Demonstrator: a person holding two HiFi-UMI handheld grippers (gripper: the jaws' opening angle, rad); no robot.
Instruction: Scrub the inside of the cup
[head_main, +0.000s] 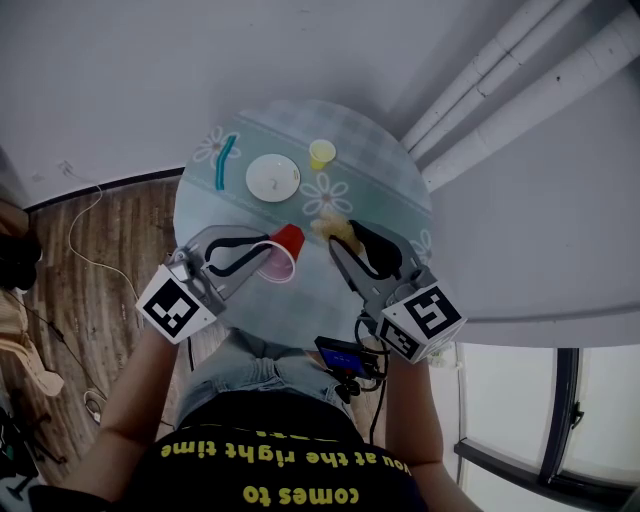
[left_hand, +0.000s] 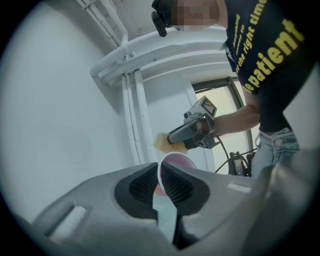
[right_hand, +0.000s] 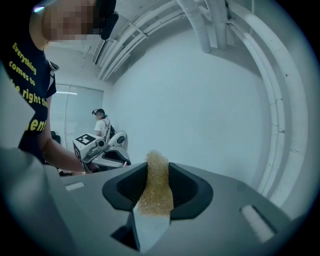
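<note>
Left tongs (head_main: 262, 250): nearly shut, pinching the rim of the red cup (head_main: 285, 250); one jaw sits inside the mouth, the other outside the wall
Cup: held on its side over the near part of the round table (head_main: 395, 195), at the very tip of my left tongs; its pale mouth faces back towards me, its red base away
Right tongs (head_main: 345, 235): part open, clamped on a yellow sponge (head_main: 335, 228); also over the table's near part, just beside the cup's base but not in it
On the table, farther in: a white plate (head_main: 272, 176) about the middle; a small yellow cup (head_main: 321, 153) and a teal stick (head_main: 226, 163) towards the far side
Left gripper view only: the cup's (left_hand: 175, 161) round pink inside seen head-on above the left tongs (left_hand: 160, 182); beyond it the right tongs (left_hand: 192, 135) with the sponge (left_hand: 161, 142) poking out
Right gripper view only: the sponge (right_hand: 156, 185) standing tall between the pads of the right tongs (right_hand: 157, 182); the left tongs (right_hand: 107, 155) off to one side; a second person (right_hand: 101, 122) far behind
Head view only: the table top and all that lies on it
</note>
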